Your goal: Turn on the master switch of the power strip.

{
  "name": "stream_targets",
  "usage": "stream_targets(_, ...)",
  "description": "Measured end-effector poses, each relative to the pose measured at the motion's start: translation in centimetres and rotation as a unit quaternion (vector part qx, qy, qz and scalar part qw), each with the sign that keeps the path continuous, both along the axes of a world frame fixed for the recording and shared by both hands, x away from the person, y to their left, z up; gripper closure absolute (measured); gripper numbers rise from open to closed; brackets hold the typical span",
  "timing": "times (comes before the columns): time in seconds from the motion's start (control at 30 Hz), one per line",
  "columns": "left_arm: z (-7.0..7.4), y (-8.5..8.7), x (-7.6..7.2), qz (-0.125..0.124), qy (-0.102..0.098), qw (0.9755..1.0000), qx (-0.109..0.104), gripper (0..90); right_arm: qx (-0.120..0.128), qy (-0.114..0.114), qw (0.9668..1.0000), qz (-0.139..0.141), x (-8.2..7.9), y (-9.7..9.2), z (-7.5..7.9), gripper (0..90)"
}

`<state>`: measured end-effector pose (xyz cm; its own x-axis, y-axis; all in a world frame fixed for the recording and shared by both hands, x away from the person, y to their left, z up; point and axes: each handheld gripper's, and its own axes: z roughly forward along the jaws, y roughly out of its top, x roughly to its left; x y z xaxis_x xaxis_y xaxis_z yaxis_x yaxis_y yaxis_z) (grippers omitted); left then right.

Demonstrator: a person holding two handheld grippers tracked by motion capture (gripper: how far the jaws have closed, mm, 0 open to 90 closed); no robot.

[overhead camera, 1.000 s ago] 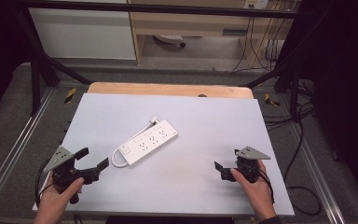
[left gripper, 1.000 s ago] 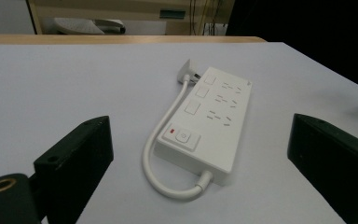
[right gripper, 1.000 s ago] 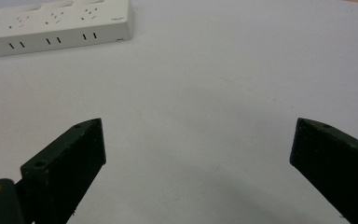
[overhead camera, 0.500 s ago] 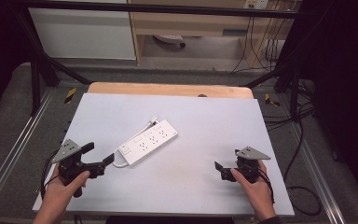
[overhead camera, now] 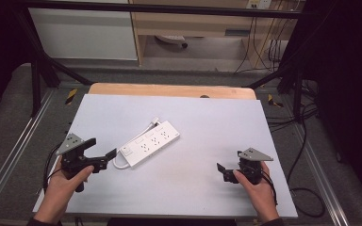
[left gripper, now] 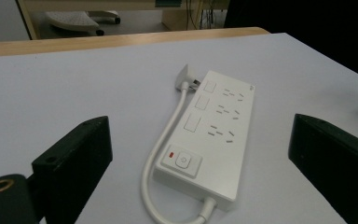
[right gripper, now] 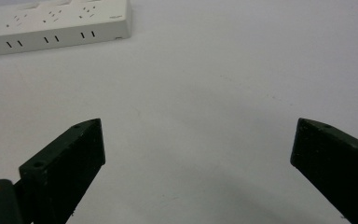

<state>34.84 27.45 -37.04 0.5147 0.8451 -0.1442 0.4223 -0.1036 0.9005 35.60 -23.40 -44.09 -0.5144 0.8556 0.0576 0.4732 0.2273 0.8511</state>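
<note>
Closer now, left hand-held gripper (overhead camera: 104,157) faces power strip (overhead camera: 151,143).

High view looks down from above; both gripper views sit low, sharing the power strip (overhead camera: 145,144) on the worktop (overhead camera: 207,122).

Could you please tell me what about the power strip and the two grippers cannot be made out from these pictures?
- Power strip: the right gripper view's top and left edges cut it off.
- Its plug: left gripper view, the prongs lie behind the strip's body.
- Printing near the strip's far corner: too small to read.
- Right gripper: high view, too small to judge the jaw gap.
</note>
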Motion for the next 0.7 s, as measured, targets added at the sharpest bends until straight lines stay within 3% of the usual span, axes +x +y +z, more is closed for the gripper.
stream_targets(0.7,0.6,-1.8,3.3,-0.013,0.006,0.9999,0.007,7.3,0.003,-0.003,1.0,-0.004,-0.1,-0.3,0.1,3.8)
